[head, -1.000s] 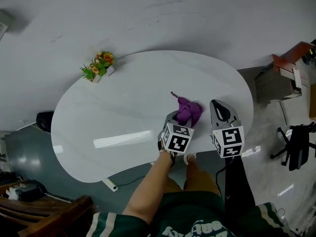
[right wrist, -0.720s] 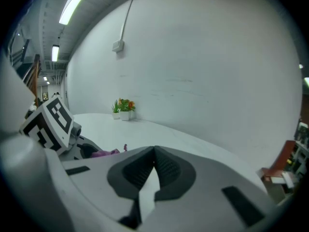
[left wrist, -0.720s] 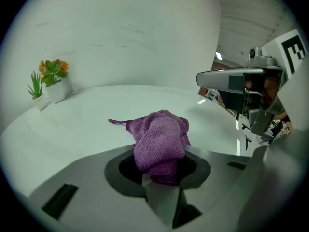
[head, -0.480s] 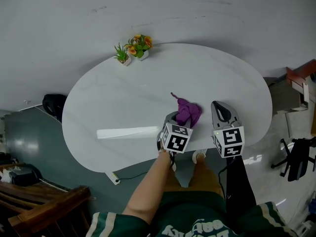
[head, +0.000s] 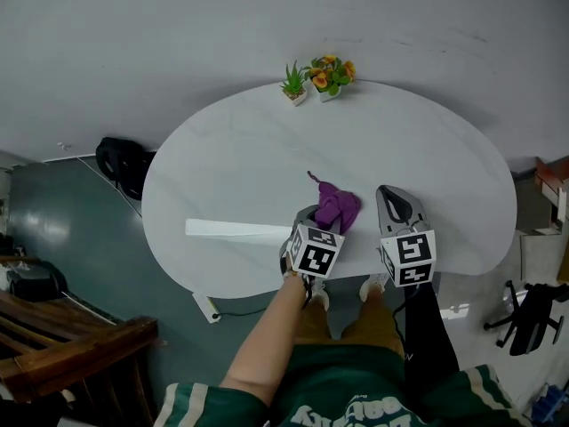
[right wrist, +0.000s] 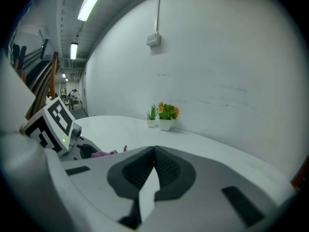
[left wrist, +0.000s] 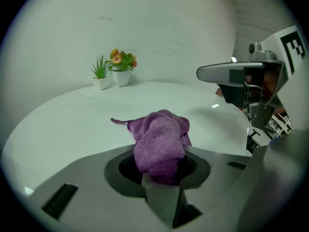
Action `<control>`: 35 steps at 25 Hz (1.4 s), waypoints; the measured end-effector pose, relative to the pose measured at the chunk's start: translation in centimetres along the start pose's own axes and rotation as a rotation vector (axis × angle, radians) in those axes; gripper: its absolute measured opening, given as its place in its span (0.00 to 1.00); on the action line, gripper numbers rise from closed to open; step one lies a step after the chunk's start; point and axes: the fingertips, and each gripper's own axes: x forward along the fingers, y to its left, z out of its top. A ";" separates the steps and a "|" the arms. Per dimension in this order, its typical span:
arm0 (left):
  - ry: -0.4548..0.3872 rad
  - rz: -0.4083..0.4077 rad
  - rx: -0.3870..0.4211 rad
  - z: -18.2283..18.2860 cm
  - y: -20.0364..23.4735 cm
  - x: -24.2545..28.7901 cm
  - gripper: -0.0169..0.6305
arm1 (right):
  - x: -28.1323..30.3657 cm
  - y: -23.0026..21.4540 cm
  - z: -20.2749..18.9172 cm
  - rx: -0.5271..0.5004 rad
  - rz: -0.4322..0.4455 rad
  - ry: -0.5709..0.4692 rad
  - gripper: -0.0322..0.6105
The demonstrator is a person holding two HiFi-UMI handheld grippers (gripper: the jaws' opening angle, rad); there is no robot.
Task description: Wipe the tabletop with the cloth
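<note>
Standing on grey floor [head: 80,229] by a white wall [head: 178,25], one oval white bench [head: 249,167] holds two potted plants [head: 322,76] (far edge) and one purple cloth [head: 338,208] near the front, clenched in the left tool [head: 318,217]; right tool [head: 392,194] closed, empty.

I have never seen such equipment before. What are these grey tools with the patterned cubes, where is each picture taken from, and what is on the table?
There is no robot here. A person holds a hand tool, called a gripper, in each hand; the cubes are part of them. One picture comes from a camera on the person's head, looking down at a white oval table. The other two come from a camera on each gripper, looking along its fingers. The left gripper has its fingers closed on a purple cloth, bunched up on the table. The right gripper is beside it, fingers closed on nothing. Two small potted plants stand at the table's far edge.
</note>
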 end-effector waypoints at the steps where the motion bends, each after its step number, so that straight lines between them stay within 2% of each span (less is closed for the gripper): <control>1: 0.000 0.012 -0.010 -0.6 1.3 -0.8 0.23 | 0.6 1.4 0.4 -0.005 0.015 -0.002 0.05; 18: -0.012 0.271 -0.268 -10.5 19.0 -12.2 0.23 | 8.1 20.6 5.9 -0.112 0.322 -0.028 0.06; 25: 0.005 0.380 -0.340 -14.7 23.6 -16.6 0.23 | 9.8 25.9 6.5 -0.116 0.409 -0.027 0.06; 30: 0.007 0.470 -0.420 -18.2 26.8 -20.2 0.23 | 10.6 30.0 6.7 -0.132 0.473 -0.026 0.05; 35: 0.035 0.584 -0.488 -22.7 29.3 -24.5 0.23 | 10.5 33.5 6.8 -0.155 0.530 -0.029 0.05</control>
